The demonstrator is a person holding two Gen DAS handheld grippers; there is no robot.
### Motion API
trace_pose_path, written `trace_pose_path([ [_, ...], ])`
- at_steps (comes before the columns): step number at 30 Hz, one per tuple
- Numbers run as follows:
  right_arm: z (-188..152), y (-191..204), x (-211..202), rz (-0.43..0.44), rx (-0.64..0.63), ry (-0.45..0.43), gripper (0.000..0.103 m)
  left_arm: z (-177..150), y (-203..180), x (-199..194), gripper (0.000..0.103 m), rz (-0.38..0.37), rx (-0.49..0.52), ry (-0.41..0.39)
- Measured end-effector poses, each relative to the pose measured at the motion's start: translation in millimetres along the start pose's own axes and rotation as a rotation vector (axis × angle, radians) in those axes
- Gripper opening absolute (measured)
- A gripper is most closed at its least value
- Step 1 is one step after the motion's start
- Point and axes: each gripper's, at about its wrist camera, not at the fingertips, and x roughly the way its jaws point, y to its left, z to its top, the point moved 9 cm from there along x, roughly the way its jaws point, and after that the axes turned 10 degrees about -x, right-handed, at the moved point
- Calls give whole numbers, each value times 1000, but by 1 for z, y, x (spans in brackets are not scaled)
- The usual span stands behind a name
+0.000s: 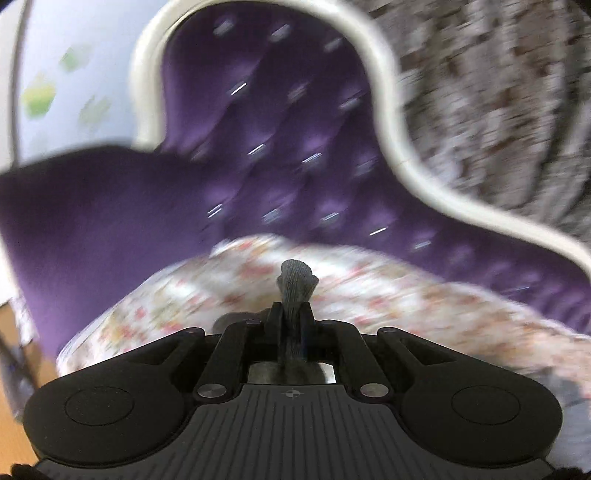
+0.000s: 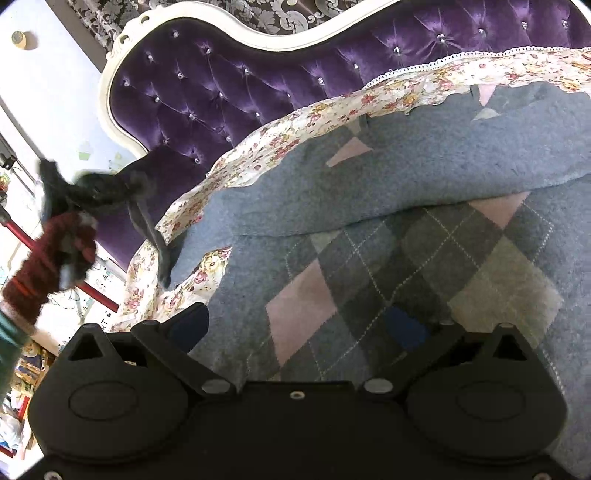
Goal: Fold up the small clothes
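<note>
Right, grey argyle sweater [image 2: 388, 206] lies spread on the floral bedsheet [image 2: 280, 129], directly ahead of and under the right claw [image 2: 306, 332]; its pink and dark diamond panel sits between the two spread fingers, and a plain grey layer is folded across just beyond that. Right claw is wide open, gripping nothing, with the fingers close over the knit; contact can't be confirmed. One corner of the sweater, a ribbed grey edge [image 1: 295, 284], is pinched in the left claw [image 1: 290, 314], jaws closed tight on it, with a tuft sticking out past the fingertips. From the right wrist view the left claw [image 2: 92, 192] shows far to the left and raised, blurred, with a grey strip of fabric hanging from it down to the sweater edge. A hand in a dark red knit glove [image 2: 55, 251] holds it. Sheet has a white lace trim at the far edge. Beyond the sheet stands a purple tufted headboard [image 1: 280, 122] with a cream curved frame [image 2: 258, 33]. Patterned grey wallpaper [image 1: 480, 92] behind that. Left wrist view is heavily motion-blurred.
</note>
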Motion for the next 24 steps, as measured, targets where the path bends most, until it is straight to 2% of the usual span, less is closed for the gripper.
trace_pose_path([
  [5, -4, -1, -10, 8, 15, -22, 102, 21, -91, -53, 8, -182, 85, -69],
  [10, -6, -7, -25, 9, 37, -55, 102, 11, -185, -79, 8, -364, 151, -68],
  [15, -6, -22, -37, -11, 71, -86, 102, -31, -263, -75, 8, -498, 194, -18],
  [20, -6, -39, -47, -35, 103, -108, 102, -98, -317, -55, 12, -575, 267, 79],
  [22, -5, -45, -49, -42, 115, -113, 103, -124, -328, -45, 31, -593, 309, 130],
  [24, -4, -50, -51, -50, 119, -115, 102, -142, -332, -42, 33, -606, 334, 162],
])
